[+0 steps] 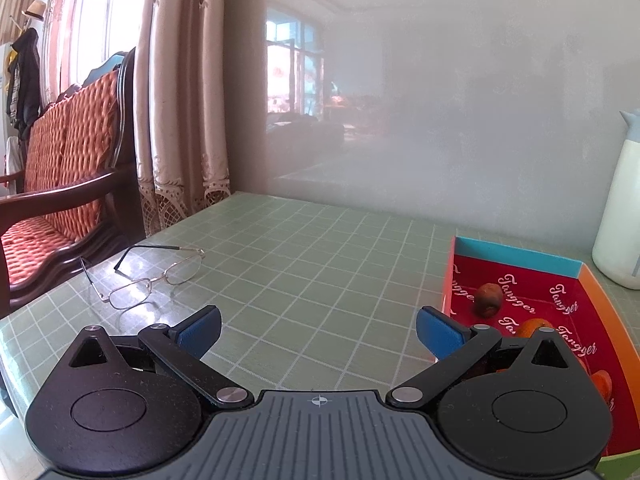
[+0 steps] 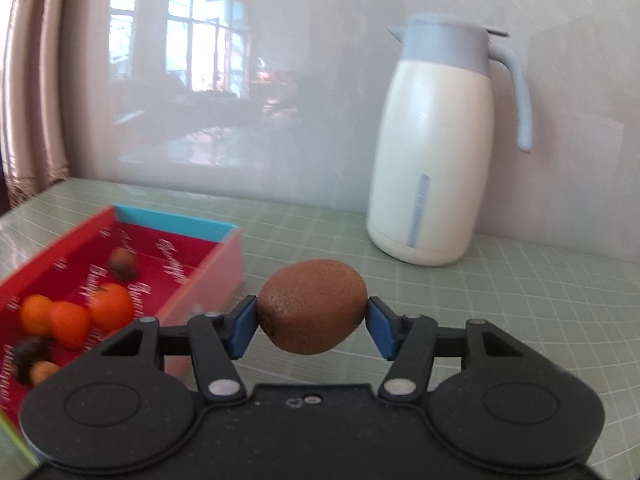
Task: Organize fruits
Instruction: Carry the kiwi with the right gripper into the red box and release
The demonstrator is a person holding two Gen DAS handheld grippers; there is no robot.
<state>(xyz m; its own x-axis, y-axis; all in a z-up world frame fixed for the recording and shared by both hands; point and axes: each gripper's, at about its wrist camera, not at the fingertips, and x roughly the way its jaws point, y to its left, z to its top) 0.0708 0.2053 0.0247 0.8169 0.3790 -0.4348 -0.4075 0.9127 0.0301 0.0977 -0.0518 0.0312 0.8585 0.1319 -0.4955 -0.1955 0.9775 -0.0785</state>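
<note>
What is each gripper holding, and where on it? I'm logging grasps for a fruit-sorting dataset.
The right gripper clamps a brown fuzzy kiwi across its two long ends, clear of the table. The left gripper is open, holding nothing.

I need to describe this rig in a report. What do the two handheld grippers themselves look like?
Both the left gripper and right gripper look alike: matte black bodies, two round housings, black linkage arms with silver pivot pins, and blue finger pads. The left has a ribbed grey centre plate with a crosshair mark.
</note>
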